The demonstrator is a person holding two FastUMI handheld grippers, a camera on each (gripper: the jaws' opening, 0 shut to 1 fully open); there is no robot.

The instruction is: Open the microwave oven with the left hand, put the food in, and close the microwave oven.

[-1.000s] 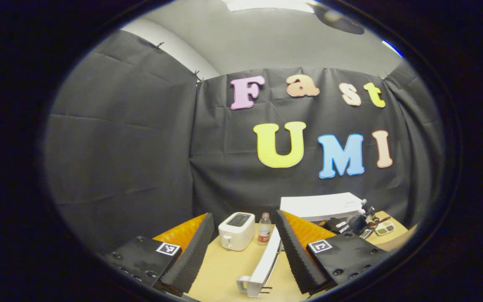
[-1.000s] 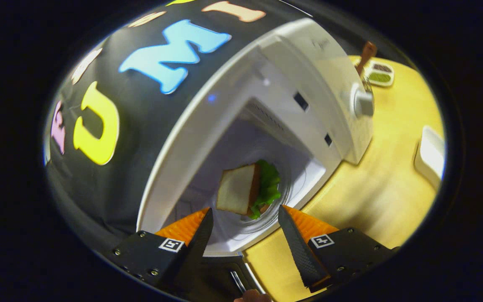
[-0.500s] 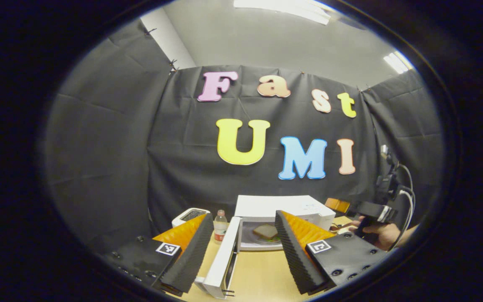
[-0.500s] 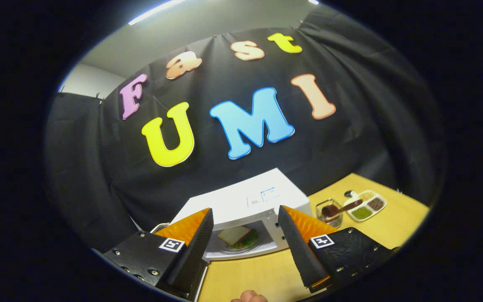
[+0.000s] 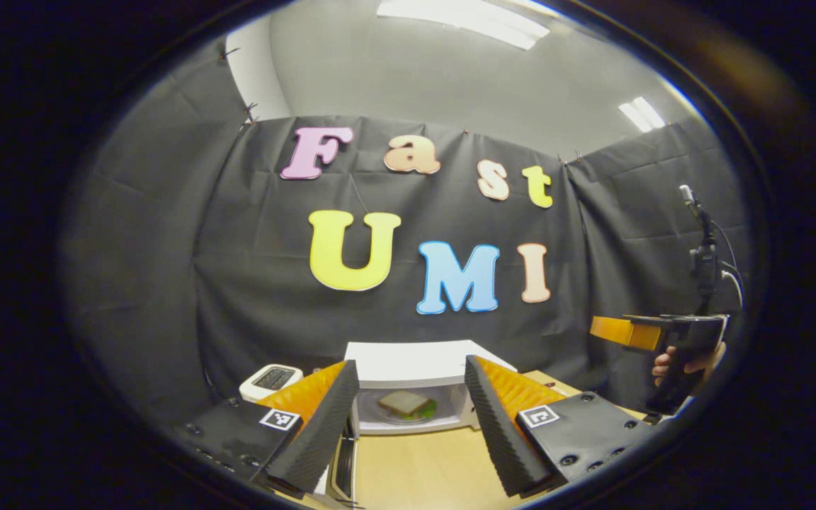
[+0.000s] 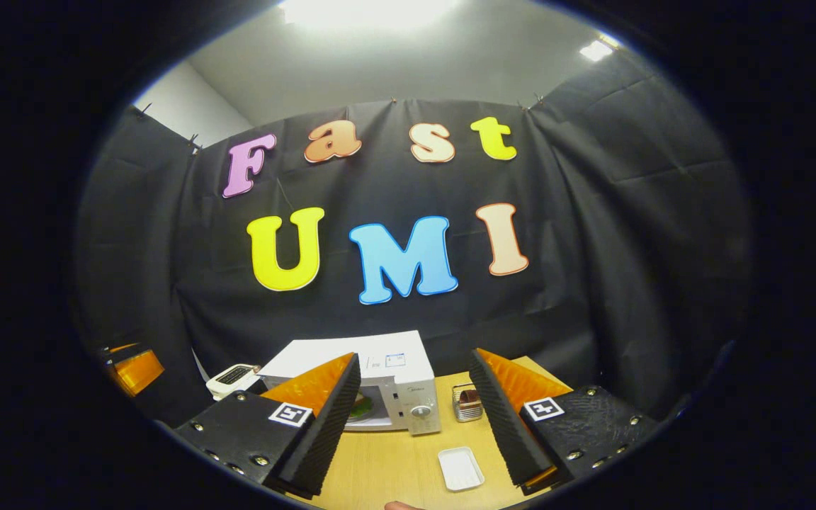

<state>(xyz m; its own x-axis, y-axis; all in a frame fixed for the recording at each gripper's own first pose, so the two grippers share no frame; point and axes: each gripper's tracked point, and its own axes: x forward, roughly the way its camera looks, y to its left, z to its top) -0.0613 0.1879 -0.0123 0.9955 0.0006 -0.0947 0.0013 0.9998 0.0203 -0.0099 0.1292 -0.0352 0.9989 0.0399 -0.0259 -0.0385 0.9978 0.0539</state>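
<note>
Now | both grippers have pulled back from the microwave (image 5: 415, 386); sandwich (image 5: 404, 404) sits inside | left gripper (image 5: 411, 418) jaws apart, empty; right gripper (image 6: 415, 418) jaws apart, empty | door (image 5: 341, 464) still open; closing it comes next

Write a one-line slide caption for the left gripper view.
Open left gripper faces the open microwave with the sandwich inside.

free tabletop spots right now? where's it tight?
Bare table in front of the microwave, left of the white tray. Tight beside the microwave: glass container on one side, toaster on the other, open door at the front.
</note>
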